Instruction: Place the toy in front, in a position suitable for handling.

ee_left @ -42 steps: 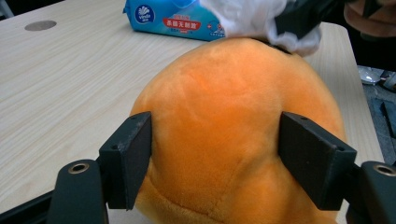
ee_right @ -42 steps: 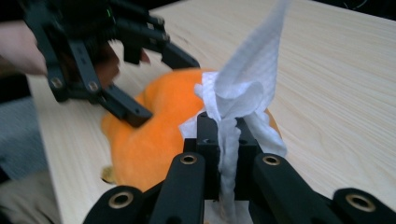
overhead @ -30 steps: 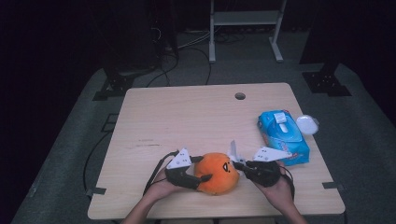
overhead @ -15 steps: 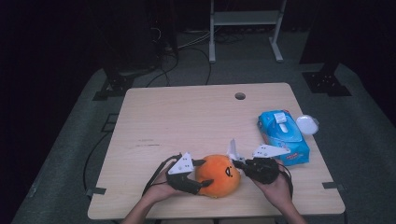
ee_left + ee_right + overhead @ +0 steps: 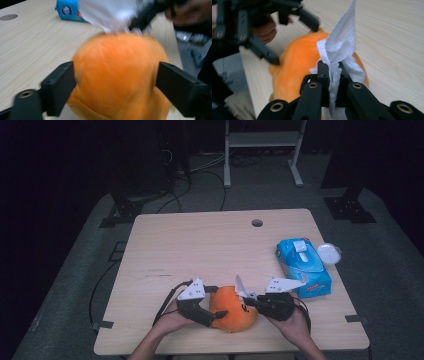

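An orange plush toy (image 5: 231, 309) lies by the table's (image 5: 200, 245) near edge, long axis running left-right. The left gripper (image 5: 216, 306) clasps its sides; the right gripper (image 5: 248, 298), touching it, pinches a white tissue (image 5: 339, 47). Open tabletop stretches beyond, a blue wipes pack (image 5: 303, 265) far right.

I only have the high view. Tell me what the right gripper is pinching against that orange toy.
Observer: The right gripper is shut on a white tissue, bunched between its jaws and sticking up above them.
Operator: Confirm the left grip.
Observer: The left gripper has a jaw on each side of the orange plush toy, pressing into its sides.
Operator: Say where the tissue meets the toy.
Observer: In the right gripper view the tissue lies against the toy's top, just past the jaw tips.
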